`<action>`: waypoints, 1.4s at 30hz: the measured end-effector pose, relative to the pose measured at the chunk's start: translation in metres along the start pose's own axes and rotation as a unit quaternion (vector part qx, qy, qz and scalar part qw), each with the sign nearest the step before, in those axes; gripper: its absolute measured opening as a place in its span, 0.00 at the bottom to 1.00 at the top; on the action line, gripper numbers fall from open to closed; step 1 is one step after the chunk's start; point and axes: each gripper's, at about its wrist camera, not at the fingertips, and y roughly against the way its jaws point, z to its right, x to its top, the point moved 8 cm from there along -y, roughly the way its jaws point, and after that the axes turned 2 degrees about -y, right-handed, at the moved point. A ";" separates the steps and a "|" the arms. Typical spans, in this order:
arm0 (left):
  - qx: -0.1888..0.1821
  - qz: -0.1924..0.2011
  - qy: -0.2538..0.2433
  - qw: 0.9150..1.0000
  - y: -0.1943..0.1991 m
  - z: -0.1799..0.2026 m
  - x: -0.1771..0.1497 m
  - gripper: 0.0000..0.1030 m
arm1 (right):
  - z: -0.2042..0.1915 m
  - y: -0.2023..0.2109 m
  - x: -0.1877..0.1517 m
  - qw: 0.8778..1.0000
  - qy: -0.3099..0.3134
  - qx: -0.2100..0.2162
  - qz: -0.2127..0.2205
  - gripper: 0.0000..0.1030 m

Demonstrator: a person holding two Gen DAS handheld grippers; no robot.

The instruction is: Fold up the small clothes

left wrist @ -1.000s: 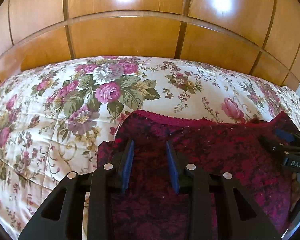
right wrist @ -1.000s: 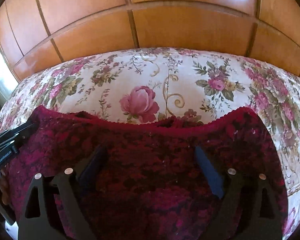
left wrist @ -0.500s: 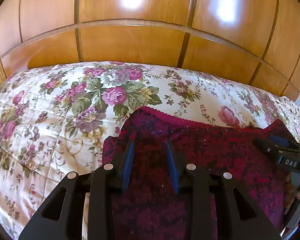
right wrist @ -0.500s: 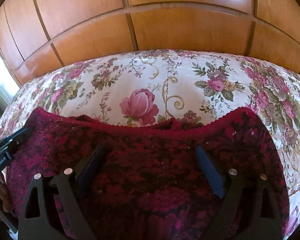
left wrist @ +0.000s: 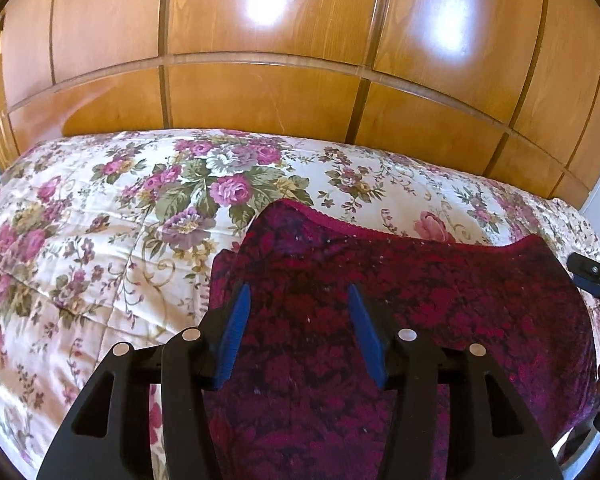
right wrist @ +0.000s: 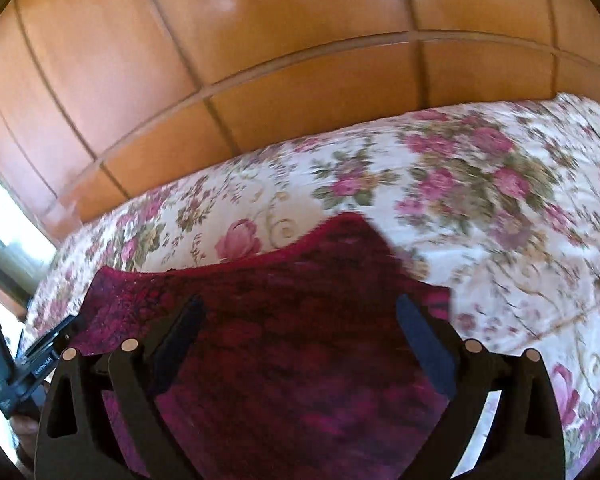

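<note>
The dark red garment (left wrist: pixel 400 320) lies spread on the floral bedspread (left wrist: pixel 100 240), under both tools. The left gripper (left wrist: pixel 298 300) has its jaws apart, cloth showing between them, nothing pinched. The right gripper (right wrist: pixel 300 320) is spread wider, also empty over the fabric. I'd say a fold is being set up, not yet gripped. Next, each tool should dip to the near hem at six o'clock, pinch it, and carry it toward the twelve o'clock edge by the wooden panelling (left wrist: pixel 300 40).
</note>
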 end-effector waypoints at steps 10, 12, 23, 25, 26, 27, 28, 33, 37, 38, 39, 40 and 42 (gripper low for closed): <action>-0.009 0.018 -0.011 1.000 0.020 0.019 -0.001 0.49 | 0.071 0.009 -0.046 0.980 -0.161 0.100 -0.060 0.98; -0.017 0.019 -0.012 1.000 0.024 0.025 0.000 0.49 | 0.073 0.006 -0.060 0.970 -0.186 0.135 -0.082 0.98; -0.051 0.005 -0.046 0.998 0.021 0.071 -0.011 0.49 | 0.066 0.014 -0.106 0.955 -0.169 0.209 -0.122 0.98; -0.056 0.001 -0.054 0.997 0.018 0.081 -0.014 0.49 | 0.064 0.015 -0.108 0.954 -0.166 0.215 -0.123 0.98; -0.059 -0.001 -0.057 0.997 0.017 0.085 -0.015 0.49 | 0.063 0.016 -0.109 0.954 -0.164 0.218 -0.123 0.98; -0.061 -0.003 -0.061 0.996 0.016 0.089 -0.016 0.49 | 0.060 0.016 -0.110 0.953 -0.159 0.224 -0.124 0.98; -0.064 -0.005 -0.066 0.996 0.014 0.094 -0.018 0.49 | 0.057 0.015 -0.110 0.953 -0.155 0.229 -0.125 0.98; -0.065 -0.019 -0.080 0.994 0.004 0.107 -0.025 0.49 | 0.043 0.010 -0.112 0.956 -0.129 0.232 -0.125 0.98; -0.061 -0.026 -0.086 0.994 -0.003 0.110 -0.030 0.49 | 0.037 0.010 -0.113 0.958 -0.114 0.231 -0.124 0.96; -0.060 -0.027 -0.088 0.994 -0.004 0.110 -0.031 0.49 | 0.035 0.008 -0.113 0.960 -0.109 0.227 -0.123 0.94; -0.059 -0.027 -0.089 0.994 -0.006 0.111 -0.032 0.49 | 0.030 0.005 -0.114 0.963 -0.103 0.217 -0.122 0.85; -0.059 -0.030 -0.089 0.994 -0.008 0.110 -0.033 0.49 | 0.030 0.004 -0.116 0.964 -0.101 0.212 -0.122 0.74; -0.063 -0.035 -0.087 0.994 -0.011 0.109 -0.035 0.49 | 0.026 0.003 -0.119 0.964 -0.102 0.214 -0.121 0.66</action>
